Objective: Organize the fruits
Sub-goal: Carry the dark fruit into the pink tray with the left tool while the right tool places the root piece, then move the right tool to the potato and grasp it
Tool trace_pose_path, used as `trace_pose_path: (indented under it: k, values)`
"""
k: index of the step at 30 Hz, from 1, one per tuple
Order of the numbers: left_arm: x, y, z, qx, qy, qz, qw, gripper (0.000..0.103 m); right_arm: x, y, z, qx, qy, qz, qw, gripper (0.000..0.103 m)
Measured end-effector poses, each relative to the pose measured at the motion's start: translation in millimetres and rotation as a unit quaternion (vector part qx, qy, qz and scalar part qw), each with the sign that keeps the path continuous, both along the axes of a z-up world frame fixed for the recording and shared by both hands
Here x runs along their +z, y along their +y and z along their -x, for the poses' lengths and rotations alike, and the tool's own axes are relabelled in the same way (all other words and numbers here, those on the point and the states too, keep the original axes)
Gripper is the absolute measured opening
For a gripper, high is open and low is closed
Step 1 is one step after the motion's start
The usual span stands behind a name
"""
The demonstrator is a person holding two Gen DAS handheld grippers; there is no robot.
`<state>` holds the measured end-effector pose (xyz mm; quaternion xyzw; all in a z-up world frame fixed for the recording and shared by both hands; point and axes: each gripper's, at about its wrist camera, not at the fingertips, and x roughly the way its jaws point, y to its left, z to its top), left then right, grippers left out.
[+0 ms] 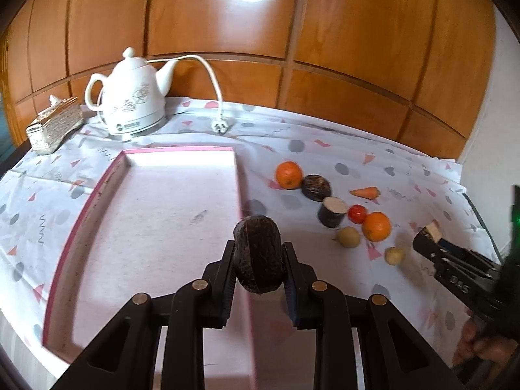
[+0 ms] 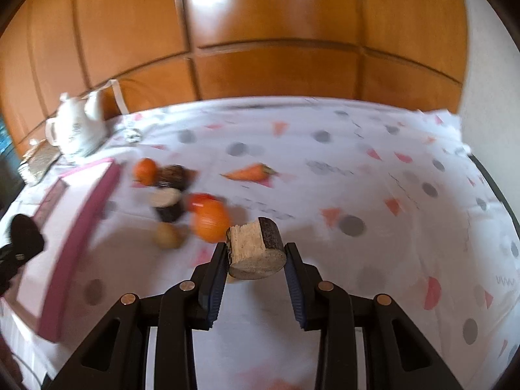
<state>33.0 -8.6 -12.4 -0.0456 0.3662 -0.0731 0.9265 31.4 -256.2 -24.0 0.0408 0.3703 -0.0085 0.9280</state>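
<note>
My left gripper [image 1: 259,253] is shut on a dark rough-skinned fruit [image 1: 258,253], held over the right wall of the pink tray [image 1: 242,195]. My right gripper [image 2: 255,253] is shut on a cut dark-skinned piece with pale flesh [image 2: 256,250]; it also shows in the left wrist view [image 1: 430,230]. On the cloth lie two oranges [image 1: 288,175] [image 1: 376,226], a dark fruit [image 1: 316,187], a cut dark cylinder [image 1: 331,212], a tomato [image 1: 357,213], a carrot [image 1: 364,192] and two small pale fruits [image 1: 348,236] [image 1: 394,255].
A white electric kettle [image 1: 133,97] with its cord and plug [image 1: 220,126] stands at the back left. A silver lidded box [image 1: 53,126] sits beside it. Wooden panels rise behind the table. The table's right edge [image 1: 481,217] is near the right gripper.
</note>
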Motion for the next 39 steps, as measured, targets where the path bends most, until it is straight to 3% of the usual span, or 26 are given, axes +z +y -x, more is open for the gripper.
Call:
trace_pose_path:
  k: [6, 16, 23, 27, 39]
  values:
    - [-5, 27, -8, 0.032, 0.016, -0.005, 0.9994, 0.027, 14, 53, -4, 0.106, 0.004, -0.029, 0.994, 0.035]
    - [-9, 88, -32, 0.110, 0.027, -0.019, 0.9933, 0.027, 18, 150, -32, 0.236, 0.036, -0.057, 0.969, 0.035]
    - [-10, 113, -39, 0.155, 0.026, -0.020, 0.9873, 0.030, 21, 197, -51, 0.259, 0.039, -0.061, 0.963, 0.036]
    - [-6, 118, -34, 0.167, 0.013, -0.015, 0.9858, 0.046, 15, 211, -63, 0.263, 0.053, -0.058, 0.962, 0.038]
    - [3, 104, -14, 0.154, -0.003, -0.011, 0.9879, 0.048, 15, 188, -41, 0.222, 0.038, -0.049, 0.973, 0.039]
